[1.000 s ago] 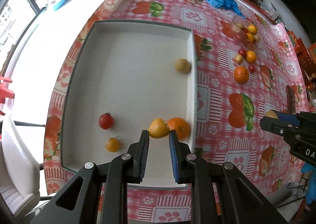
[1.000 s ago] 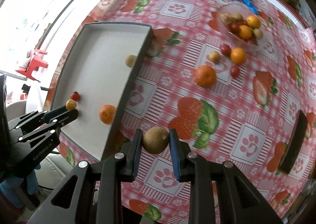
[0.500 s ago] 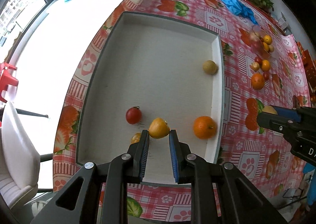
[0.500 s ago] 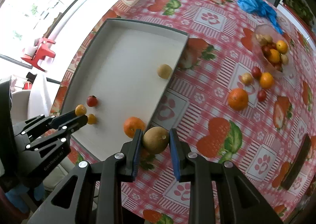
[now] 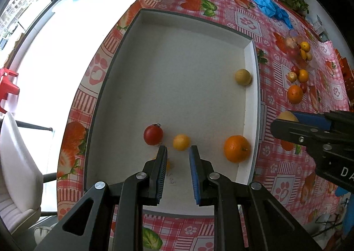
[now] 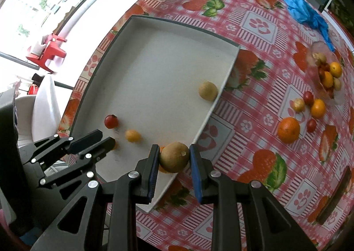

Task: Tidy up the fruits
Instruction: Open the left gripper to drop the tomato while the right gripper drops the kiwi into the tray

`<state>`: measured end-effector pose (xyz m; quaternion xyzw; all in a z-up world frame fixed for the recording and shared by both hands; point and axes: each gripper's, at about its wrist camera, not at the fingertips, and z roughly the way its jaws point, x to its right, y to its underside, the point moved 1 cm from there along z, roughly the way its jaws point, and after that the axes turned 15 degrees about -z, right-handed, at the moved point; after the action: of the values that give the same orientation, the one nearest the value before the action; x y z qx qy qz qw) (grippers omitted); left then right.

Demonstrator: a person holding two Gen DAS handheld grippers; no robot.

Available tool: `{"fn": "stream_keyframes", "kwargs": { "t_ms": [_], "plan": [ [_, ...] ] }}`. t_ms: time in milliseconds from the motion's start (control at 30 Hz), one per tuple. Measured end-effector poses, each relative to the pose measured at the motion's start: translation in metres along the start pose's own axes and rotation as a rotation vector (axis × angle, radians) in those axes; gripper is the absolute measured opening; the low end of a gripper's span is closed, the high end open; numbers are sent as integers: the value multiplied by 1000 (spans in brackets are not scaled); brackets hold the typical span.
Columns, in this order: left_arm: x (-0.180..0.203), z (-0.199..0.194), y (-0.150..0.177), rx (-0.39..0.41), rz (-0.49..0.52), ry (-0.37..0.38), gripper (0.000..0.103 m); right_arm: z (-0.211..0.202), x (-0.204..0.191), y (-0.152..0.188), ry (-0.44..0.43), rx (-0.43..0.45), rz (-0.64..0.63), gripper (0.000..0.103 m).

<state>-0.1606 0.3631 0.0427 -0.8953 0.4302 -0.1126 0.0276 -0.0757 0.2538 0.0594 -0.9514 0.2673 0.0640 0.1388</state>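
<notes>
The right gripper [image 6: 174, 158] clamps a tan-brown fruit [image 6: 174, 156] above the white tray's [image 5: 251, 87] right rim near its near corner, while the left gripper [image 5: 177, 158], closed and empty, hangs over the tray's near edge just short of a small yellow fruit [image 5: 181, 142].

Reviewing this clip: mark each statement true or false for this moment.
1. The right gripper clamps a tan round fruit. True.
2. The white tray holds nothing. False: a red tomato and a small yellow fruit, among others, lie in it.
3. A large orange sits on the tablecloth, outside the tray. True.
4. The blue plastic bundle lies inside the tray. False: it lies on the tablecloth, beyond the tray's far corner.
</notes>
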Motion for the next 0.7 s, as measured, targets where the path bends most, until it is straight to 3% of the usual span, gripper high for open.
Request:
{"fn": "stream_keyframes", "kwargs": {
  "t_ms": [467,567,633,700],
  "plan": [
    [-8,7,-2,-16,-16,-18,22,16,-11,-12,-53,-33,11,30],
    [-8,10,0,-28,-12,-40,23,15,-13,-12,-62,-33,17,42],
    [-8,12,1,-41,-10,-56,23,14,-14,-13,-69,-31,18,57],
    [-9,14,2,-50,-15,-64,46,12,-15,-13,-72,-24,19,63]
  ]
}}
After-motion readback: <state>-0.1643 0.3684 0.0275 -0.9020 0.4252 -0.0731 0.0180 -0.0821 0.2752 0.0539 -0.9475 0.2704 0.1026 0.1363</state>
